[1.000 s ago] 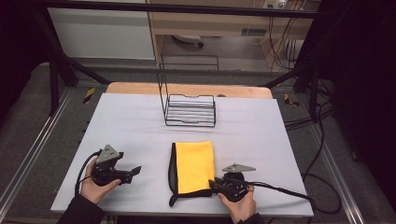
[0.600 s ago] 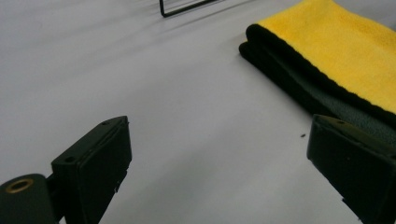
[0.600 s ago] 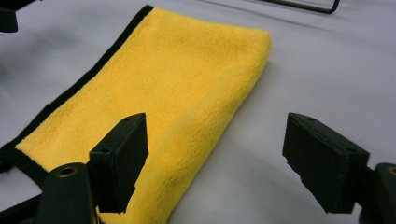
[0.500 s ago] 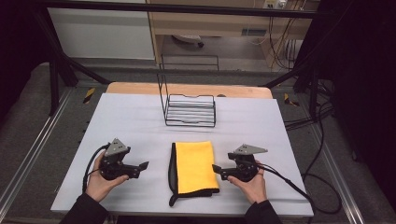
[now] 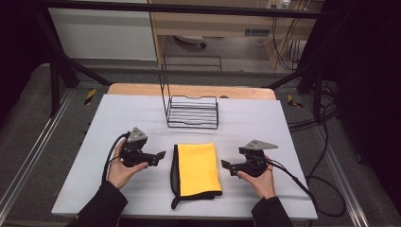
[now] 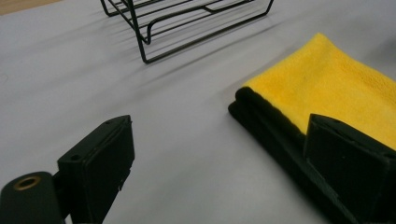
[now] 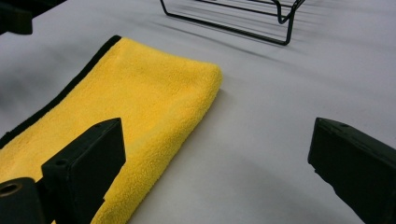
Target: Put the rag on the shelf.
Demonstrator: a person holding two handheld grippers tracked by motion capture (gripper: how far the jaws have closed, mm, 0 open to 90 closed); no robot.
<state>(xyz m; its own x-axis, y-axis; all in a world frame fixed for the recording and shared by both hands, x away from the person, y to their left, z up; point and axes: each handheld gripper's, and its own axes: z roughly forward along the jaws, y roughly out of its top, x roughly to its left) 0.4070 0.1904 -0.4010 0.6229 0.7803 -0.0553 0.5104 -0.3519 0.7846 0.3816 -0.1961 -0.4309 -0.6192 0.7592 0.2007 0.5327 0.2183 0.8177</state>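
cloth [image 5: 199, 168]: long axis near–far, between tools | left tool [image 5: 160, 155] released, nearer | right tool [image 5: 225, 165] just opened, empty

We see a laboratory recording station, not a home. A grey work table [image 5: 118, 113] stands inside a dark metal frame [image 5: 56, 71], with black curtain at left and right. Loose cables [image 5: 326, 142] trail on the right; a wooden bench [image 5: 227, 23] stands at the far side.
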